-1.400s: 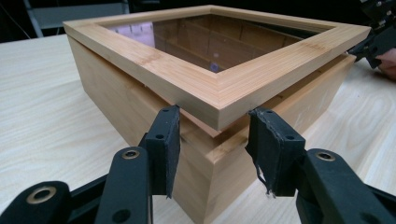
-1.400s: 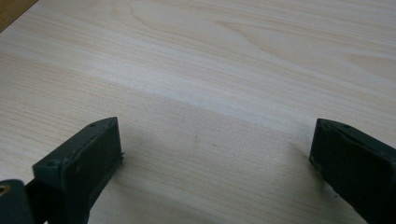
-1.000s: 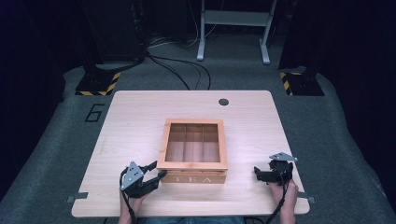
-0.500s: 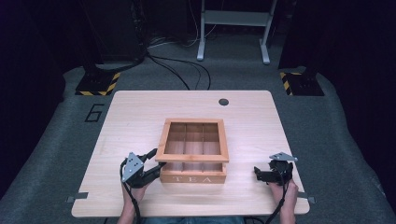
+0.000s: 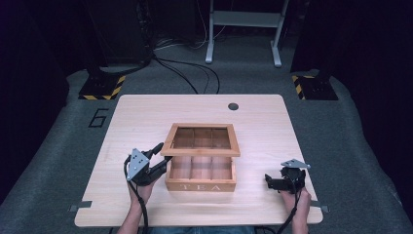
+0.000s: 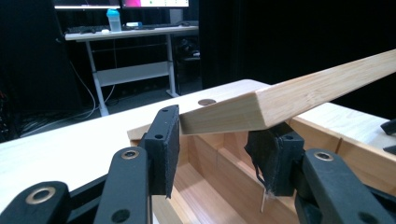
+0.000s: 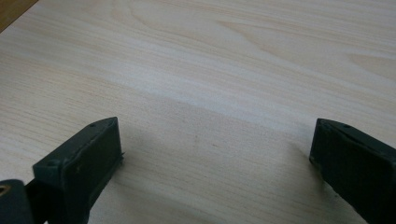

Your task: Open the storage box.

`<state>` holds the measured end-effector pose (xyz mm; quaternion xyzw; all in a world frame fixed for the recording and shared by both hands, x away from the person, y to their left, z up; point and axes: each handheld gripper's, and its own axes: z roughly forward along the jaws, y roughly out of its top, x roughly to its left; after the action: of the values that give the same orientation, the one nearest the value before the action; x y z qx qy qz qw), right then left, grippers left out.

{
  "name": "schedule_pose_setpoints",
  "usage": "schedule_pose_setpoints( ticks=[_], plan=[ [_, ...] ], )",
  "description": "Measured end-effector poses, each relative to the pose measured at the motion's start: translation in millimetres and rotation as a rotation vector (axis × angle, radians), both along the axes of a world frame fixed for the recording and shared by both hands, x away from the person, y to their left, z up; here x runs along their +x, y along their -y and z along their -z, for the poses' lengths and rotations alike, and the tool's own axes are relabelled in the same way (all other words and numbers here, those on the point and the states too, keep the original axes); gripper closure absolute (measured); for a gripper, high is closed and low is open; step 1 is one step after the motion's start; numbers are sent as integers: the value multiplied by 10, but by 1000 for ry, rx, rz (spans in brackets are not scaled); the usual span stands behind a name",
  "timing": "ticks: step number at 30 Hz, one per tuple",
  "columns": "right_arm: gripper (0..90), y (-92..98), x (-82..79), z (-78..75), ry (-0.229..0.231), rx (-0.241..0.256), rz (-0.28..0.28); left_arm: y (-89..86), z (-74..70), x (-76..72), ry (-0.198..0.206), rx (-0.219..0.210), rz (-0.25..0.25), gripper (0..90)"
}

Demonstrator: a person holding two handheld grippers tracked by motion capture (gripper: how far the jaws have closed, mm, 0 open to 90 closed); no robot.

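1. While the tea box (image 5: 200, 173) is sitting on the worktop (image 5: 146, 112) near the person's edge, a little left of centre, its framed lid (image 5: 201, 139) is tilting up at the near-left corner.
2. The left claw (image 5: 158, 155) is standing just left of the box, its jaws straddling that lid corner; in the left gripper view the lid (image 6: 299, 93) is lying between the two pads, but whether they are pressing on it is not clear.
3. The box is showing divided wooden compartments (image 6: 219, 163) under the raised lid, and the word TEA is showing on its near wall.
4. The right claw (image 5: 272, 180) is resting low over the worktop, well right of the box, with its jaws spread wide and holding nothing; bare wood (image 7: 210, 93) is lying between them.
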<state>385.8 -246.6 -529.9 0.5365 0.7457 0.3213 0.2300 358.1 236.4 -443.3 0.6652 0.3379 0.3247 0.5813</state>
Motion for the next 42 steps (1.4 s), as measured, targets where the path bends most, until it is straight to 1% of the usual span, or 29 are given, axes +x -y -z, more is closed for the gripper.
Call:
schedule_pose_setpoints(
  ticks=[4,6,7,8,10,11,12,13,15,17,19,21,23,25,26,28,34,35,36,38,39,42],
  plan=[
    [17,5,-1,0,-1,-5,-3,6,-105,49,11,11,-10,555],
    [17,6,0,0,1,-6,-5,8,-125,57,12,10,-11,565],
    [17,7,1,0,1,-7,-6,10,-175,86,13,12,-17,570],
    [17,7,1,0,1,-7,-6,10,-175,86,13,12,-17,572],
    [17,0,0,0,0,0,1,3,-264,146,-2,14,-16,575],
    [17,8,1,0,1,-8,-7,3,-264,146,-2,14,-16,575],
    [17,4,-1,-1,-1,-4,-3,-3,-325,184,-18,19,-11,575],
    [17,8,1,0,1,-7,-7,-3,-343,202,-18,15,-8,575],
    [17,7,1,0,1,-7,-6,-12,-402,241,-37,21,-4,576],
    [17,7,1,0,1,-7,-6,-12,-445,280,-40,17,-1,578],
    [17,0,-1,0,0,-1,1,-13,-487,315,-45,24,-3,582],
    [18,5,-1,0,-1,-5,-3,-11,-501,328,-44,21,-3,586],
    [18,6,0,0,0,-6,-5,-17,-559,386,-54,18,-2,587],
    [17,5,-1,0,-1,-5,-3,-17,-573,399,-57,19,-2,589],
    [18,5,-1,-1,-1,-5,-4,-17,-593,427,-57,12,-1,589],
    [18,2,1,0,2,-2,-2,-19,-603,438,-60,9,0,589],
    [18,8,1,0,1,-8,-7,-32,-639,518,-55,9,6,592],
    [18,-1,1,0,2,0,3,-33,-642,527,-54,8,9,591],
    [18,2,2,0,2,-2,-1,-30,-640,537,-52,0,9,591],
    [18,4,1,0,2,-4,-3,-35,-643,547,-51,3,11,591],
    [18,-4,0,0,1,3,6,-39,-646,553,-52,5,14,591],
    [18,1,0,0,0,-1,1,-37,-651,555,-54,7,11,592]
  ],
)
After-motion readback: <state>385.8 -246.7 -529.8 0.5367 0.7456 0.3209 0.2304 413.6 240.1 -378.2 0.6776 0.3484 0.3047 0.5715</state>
